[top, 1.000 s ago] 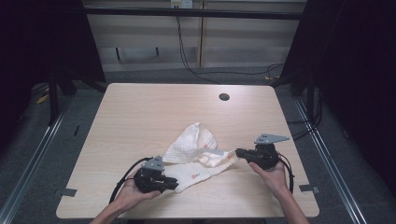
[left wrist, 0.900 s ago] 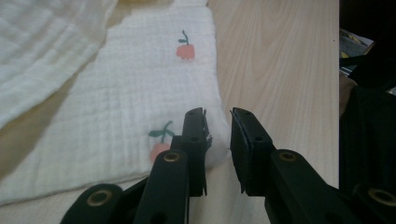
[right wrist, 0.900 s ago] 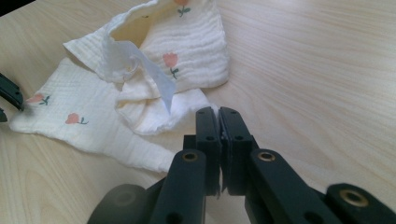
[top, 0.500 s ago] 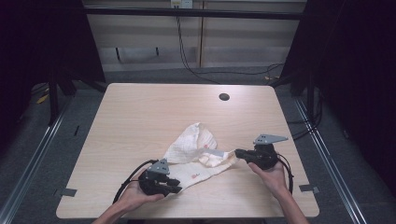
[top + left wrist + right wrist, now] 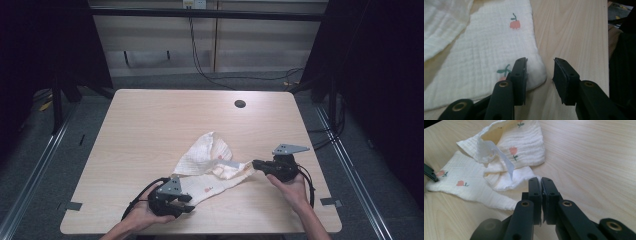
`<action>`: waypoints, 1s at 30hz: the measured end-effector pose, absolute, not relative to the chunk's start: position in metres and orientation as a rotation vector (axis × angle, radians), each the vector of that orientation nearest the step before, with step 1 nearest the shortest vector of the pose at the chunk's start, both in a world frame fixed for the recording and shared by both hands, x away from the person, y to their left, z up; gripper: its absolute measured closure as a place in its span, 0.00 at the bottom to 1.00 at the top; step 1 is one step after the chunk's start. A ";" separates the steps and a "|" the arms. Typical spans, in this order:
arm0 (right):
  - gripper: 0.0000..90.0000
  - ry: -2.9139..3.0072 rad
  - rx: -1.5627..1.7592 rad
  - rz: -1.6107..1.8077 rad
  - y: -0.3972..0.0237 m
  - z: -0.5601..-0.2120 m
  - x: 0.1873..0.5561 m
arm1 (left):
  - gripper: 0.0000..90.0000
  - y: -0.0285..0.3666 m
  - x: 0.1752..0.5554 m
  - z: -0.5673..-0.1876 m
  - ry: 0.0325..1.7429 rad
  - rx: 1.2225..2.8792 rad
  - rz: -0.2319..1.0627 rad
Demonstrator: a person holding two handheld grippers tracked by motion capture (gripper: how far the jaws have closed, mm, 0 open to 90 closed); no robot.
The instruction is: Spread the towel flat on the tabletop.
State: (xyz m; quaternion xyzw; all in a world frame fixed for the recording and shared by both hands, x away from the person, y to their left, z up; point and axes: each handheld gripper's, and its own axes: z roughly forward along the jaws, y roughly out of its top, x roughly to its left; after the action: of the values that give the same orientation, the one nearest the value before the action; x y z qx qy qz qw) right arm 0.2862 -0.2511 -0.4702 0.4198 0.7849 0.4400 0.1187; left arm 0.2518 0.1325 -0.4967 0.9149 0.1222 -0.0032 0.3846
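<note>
A cream muslin cloth (image 5: pixel 207 155) printed with small red flowers lies crumpled on the wooden table (image 5: pixel 150 115). My left gripper (image 5: pixel 187 204) is near the front edge at the cloth's near corner. Its jaws have just been opening and now stand apart (image 5: pixel 540 67). The cloth corner (image 5: pixel 486 45) lies flat on the table under and between them, and the pads do not press it. My right gripper (image 5: pixel 255 164) is at the cloth's right end. Its jaws (image 5: pixel 541 181) are shut, with a sliver of the cloth (image 5: pixel 524 142) pinched at their tips. A white label (image 5: pixel 504 157) sticks up from the folds.
A dark round hole (image 5: pixel 240 104) is in the table toward the far right. The table's edge and the dark floor show at the right of the left gripper view (image 5: pixel 609 50). Metal rails run along the floor on both sides of the table (image 5: pixel 40 155).
The left gripper's jaws have opened and let the cloth corner drop flat onto the table. The right gripper stays shut in place.
</note>
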 end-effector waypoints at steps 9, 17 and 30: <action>0.96 2.304 1.227 1.282 -0.251 -0.471 0.286 | 0.95 0.134 0.258 -0.495 0.333 2.354 -0.003; 0.96 2.290 1.239 1.346 -0.255 -0.465 0.284 | 0.96 0.150 0.269 -0.479 0.414 2.245 -0.034; 0.97 2.169 1.192 1.451 -0.256 -0.402 0.299 | 0.96 0.168 0.305 -0.416 0.466 2.048 0.070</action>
State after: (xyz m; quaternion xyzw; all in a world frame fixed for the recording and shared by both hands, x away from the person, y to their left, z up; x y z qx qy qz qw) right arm 0.2993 -0.2562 -0.4023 0.4115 0.7489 0.5012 0.1360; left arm 0.3050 0.1683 -0.4156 0.8458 0.1925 0.0290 0.4968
